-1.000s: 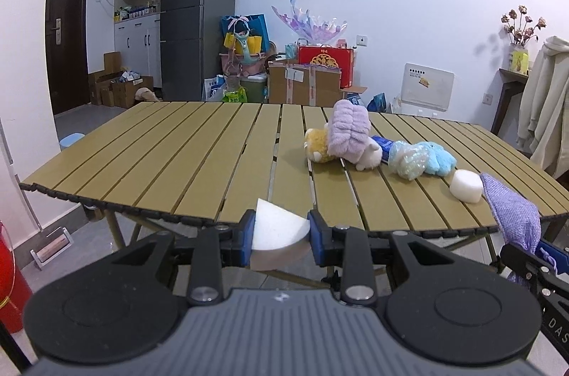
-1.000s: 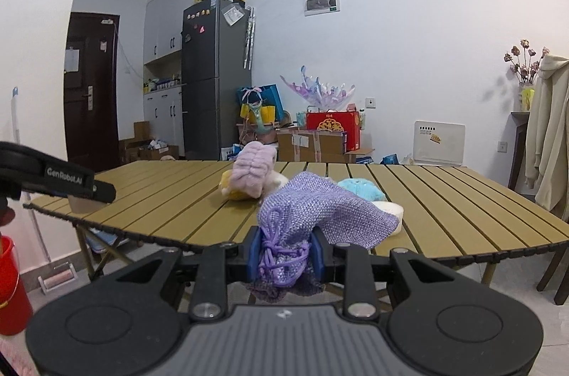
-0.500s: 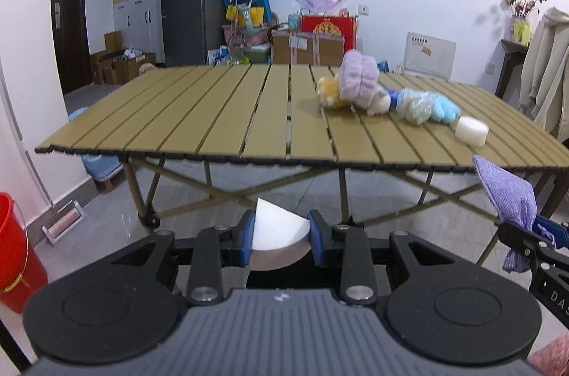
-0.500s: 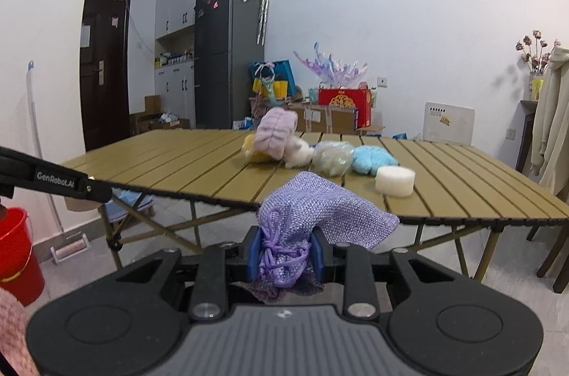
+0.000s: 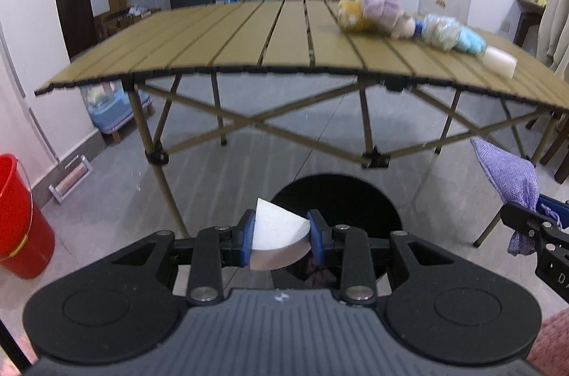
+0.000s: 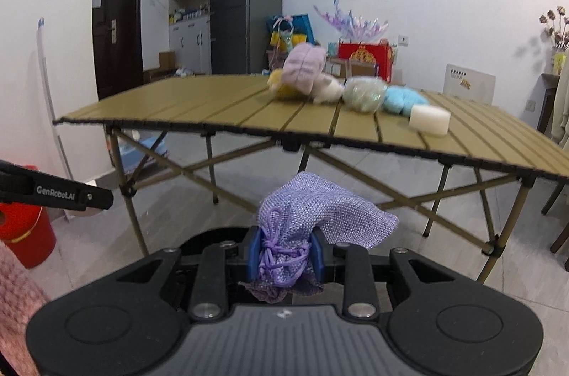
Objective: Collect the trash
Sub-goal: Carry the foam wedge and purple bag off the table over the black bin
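black bin (image 5: 338, 198): near rim and contents mostly hidden behind left gripper (image 5: 281, 235) | red bucket (image 5: 21, 219): cut off at left edge | tabletop items (image 6: 355, 93): motion-blurred, kind unclear | right gripper (image 5: 544, 226): cropped at right edge

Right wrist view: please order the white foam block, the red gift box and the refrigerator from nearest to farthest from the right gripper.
From the right gripper:
1. White foam block, on the table, to the right.
2. Red gift box, behind the table.
3. Refrigerator, at the back wall, to the left.
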Demonstrator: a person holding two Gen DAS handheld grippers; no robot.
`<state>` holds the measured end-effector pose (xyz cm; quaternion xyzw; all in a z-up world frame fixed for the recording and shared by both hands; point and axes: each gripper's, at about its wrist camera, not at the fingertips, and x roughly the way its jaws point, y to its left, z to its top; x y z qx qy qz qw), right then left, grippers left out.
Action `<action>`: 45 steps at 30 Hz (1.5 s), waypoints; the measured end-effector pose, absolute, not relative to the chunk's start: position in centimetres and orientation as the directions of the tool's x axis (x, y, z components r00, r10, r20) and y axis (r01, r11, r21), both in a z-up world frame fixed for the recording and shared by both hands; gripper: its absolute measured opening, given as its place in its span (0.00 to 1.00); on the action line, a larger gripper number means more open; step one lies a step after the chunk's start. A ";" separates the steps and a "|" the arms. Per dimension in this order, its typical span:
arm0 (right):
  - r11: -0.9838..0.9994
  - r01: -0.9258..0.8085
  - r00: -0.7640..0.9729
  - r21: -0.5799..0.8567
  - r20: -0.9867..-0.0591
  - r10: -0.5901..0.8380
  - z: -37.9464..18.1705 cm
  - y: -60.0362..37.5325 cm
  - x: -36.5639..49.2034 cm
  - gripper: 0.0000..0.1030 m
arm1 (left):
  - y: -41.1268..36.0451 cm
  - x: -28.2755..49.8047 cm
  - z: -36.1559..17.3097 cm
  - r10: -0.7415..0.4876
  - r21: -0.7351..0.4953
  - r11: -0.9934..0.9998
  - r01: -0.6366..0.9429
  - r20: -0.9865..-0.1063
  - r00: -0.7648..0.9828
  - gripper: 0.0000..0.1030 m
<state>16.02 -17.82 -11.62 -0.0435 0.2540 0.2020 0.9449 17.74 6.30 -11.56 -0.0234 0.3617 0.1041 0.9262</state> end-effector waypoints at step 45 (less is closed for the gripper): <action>0.957 -0.288 0.662 0.017 -0.719 0.212 -22.2 -17.6 25.5 0.27 | 9.5 25.2 -19.6 0.208 0.071 0.955 -0.287 -0.849 0.485 0.30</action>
